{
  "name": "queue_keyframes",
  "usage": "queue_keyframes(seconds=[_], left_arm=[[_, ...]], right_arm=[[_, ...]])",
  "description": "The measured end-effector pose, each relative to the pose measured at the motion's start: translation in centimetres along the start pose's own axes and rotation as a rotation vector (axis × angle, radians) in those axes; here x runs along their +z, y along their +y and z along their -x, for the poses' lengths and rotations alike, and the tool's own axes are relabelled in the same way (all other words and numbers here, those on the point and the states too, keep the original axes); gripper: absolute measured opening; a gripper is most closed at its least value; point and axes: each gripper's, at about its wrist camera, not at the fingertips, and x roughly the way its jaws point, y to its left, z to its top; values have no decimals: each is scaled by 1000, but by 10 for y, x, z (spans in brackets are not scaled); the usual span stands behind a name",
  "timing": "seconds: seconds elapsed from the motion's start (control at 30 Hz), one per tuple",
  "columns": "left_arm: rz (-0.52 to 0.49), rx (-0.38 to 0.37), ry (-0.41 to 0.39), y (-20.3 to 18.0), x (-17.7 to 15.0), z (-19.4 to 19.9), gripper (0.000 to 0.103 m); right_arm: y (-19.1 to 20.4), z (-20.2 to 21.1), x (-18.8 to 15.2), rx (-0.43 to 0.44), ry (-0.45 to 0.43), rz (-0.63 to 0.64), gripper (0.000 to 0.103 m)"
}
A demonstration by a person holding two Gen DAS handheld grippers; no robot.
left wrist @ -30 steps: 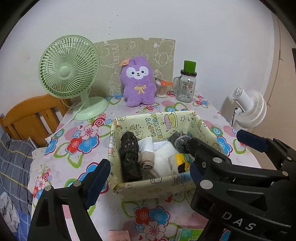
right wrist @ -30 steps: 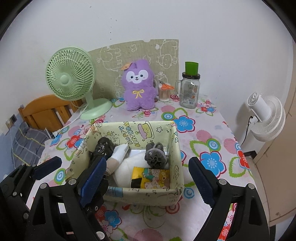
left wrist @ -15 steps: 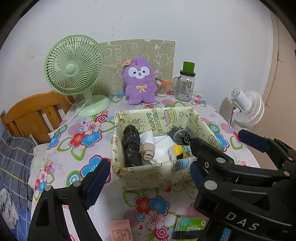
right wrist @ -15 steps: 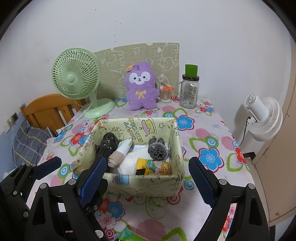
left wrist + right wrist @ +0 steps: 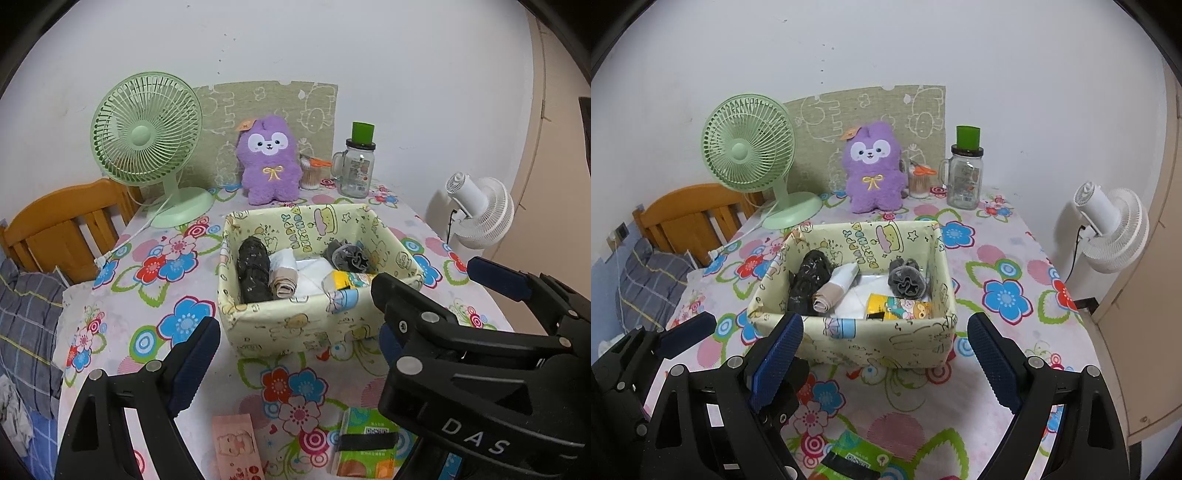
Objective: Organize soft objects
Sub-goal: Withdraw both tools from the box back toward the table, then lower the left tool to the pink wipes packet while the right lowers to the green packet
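A pale yellow cartoon-print box (image 5: 295, 323) (image 5: 897, 339) sits mid-table. It holds a black roll (image 5: 253, 269) (image 5: 807, 282), a beige roll (image 5: 283, 278) (image 5: 834, 290), white cloth, a grey scrunchie (image 5: 347, 254) (image 5: 906, 282) and a yellow cartoon packet (image 5: 897, 306). A purple plush (image 5: 269, 158) (image 5: 873, 168) stands at the back. My left gripper (image 5: 295, 350) is open and empty in front of the box. My right gripper (image 5: 886, 350) is open and empty, its jaws level with the box's near wall.
A green desk fan (image 5: 147, 136) (image 5: 750, 147) stands back left, a glass jar with green lid (image 5: 358, 162) (image 5: 966, 170) back right. A green tissue pack (image 5: 365, 446) (image 5: 849, 461) and pink packet (image 5: 236, 446) lie near the front edge. A wooden chair is left, a white fan (image 5: 1112, 229) right.
Both grippers have drawn back from the box and risen; the box now looks smaller and farther. The tissue pack and pink packet have come into view. Both stay open.
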Motion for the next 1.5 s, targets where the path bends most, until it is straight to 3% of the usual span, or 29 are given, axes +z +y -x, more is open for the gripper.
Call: queue_keyframes(seconds=[0.7, 1.5], left_arm=[[-17, 30, -34, 2, -34, 25, 90], [-4, 45, 5, 12, -83, 24, 89]], right_arm=[[7, 27, -31, 5, -30, 16, 92], [20, 24, -81, 1, 14, 29, 92]])
